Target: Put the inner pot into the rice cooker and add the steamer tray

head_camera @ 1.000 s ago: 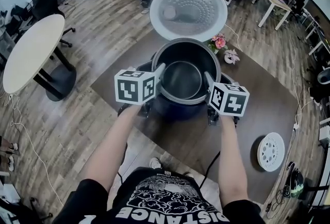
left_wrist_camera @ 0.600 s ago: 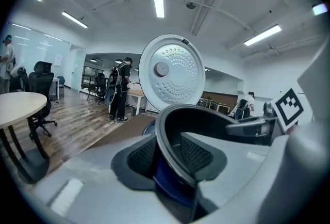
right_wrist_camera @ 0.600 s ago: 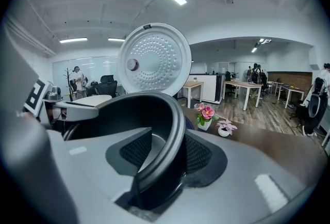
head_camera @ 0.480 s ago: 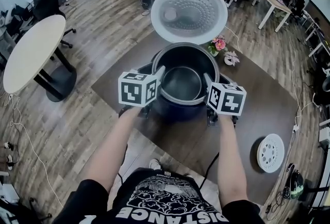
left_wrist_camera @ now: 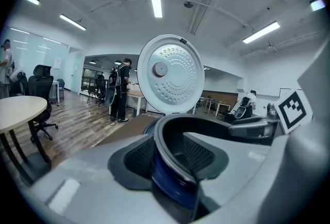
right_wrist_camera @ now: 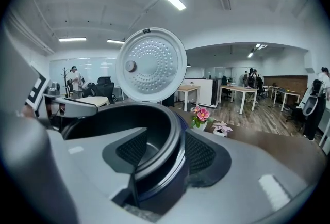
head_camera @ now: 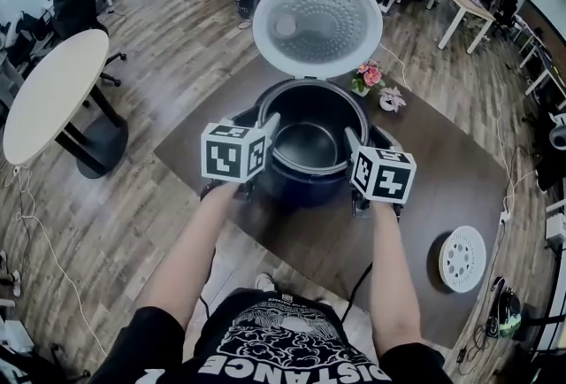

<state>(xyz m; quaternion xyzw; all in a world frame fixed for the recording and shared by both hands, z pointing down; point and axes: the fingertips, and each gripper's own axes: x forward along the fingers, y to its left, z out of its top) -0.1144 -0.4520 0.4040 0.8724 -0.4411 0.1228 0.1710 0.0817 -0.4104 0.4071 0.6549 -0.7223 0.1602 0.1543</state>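
**potluck_22:** How are you handling the drop-in? Any brand on that cooker?

**me:** The inner pot (head_camera: 308,143) looks seated down in the blue rice cooker (head_camera: 301,186), with the lid (head_camera: 320,24) standing open behind it. My left gripper (left_wrist_camera: 170,156) and right gripper (right_wrist_camera: 165,152) each straddle the pot rim, one jaw inside and one outside. Both sets of jaws have just been opening. They're about halfway apart and look clear of the rim, so neither is holding anything.

My plan is to get them fully off the rim before lifting out, or I could tilt the pot. After that comes the steamer tray (head_camera: 463,258), the white holed disc lying well off to my right on the brown table (head_camera: 442,188).

As for writing, I can't read any brand on the cooker. The cubes (head_camera: 234,152) only carry square markers. The shirt print (head_camera: 296,363) reads "DISTANCE", upside down from here.
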